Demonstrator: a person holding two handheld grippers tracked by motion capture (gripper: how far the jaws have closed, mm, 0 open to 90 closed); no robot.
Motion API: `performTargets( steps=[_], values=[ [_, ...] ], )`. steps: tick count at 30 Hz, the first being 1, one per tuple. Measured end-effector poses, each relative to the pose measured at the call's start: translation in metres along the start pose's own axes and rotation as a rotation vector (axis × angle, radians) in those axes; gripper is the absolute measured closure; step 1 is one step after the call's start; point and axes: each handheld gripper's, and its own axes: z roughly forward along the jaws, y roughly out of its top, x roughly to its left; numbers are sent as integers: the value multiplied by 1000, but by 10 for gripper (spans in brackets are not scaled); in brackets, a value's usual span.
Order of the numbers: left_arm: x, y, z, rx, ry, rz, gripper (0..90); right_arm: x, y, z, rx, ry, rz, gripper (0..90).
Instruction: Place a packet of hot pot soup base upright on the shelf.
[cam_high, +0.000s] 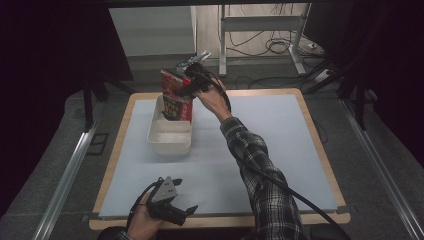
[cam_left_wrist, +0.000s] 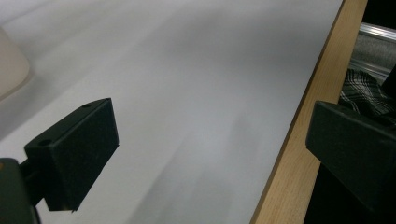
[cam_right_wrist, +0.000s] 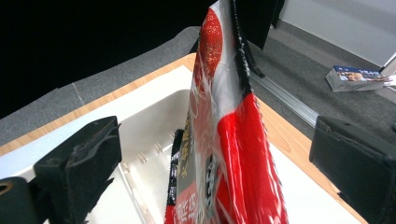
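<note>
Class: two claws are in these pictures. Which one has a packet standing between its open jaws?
The right claw, reaching over the far end of the white tray. The red packet stands between its parted jaws, while the left claw rests at the table's near edge with nothing between its jaws.

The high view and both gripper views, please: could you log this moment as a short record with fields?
Surface: pale mat on a wood-edged table
Bin: white bin at far left of the mat
Packet: red snack packet upright in the bin's far end
Right gripper: at the packet's top, jaws open on either side of it
Left gripper: near table edge, jaws open, nothing between them
</note>
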Motion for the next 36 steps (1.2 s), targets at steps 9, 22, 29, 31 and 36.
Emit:
performTargets(
  steps=[9,22,29,31,36],
  values=[
    [0,0,0,4,6,16,23,1,-5,-17,-2,-10,-8,0],
    [-1,0,1,14,12,35,23,0,-19,-44,17,-9,27,0],
    [-1,-1,2,15,18,37,23,3,-30,-56,-1,-7,18,0],
    [-1,-1,2,14,20,36,23,4,-33,-59,-4,-6,14,0],
    [0,-1,2,22,23,33,23,10,-42,-65,-11,-3,7,0]
  ],
)
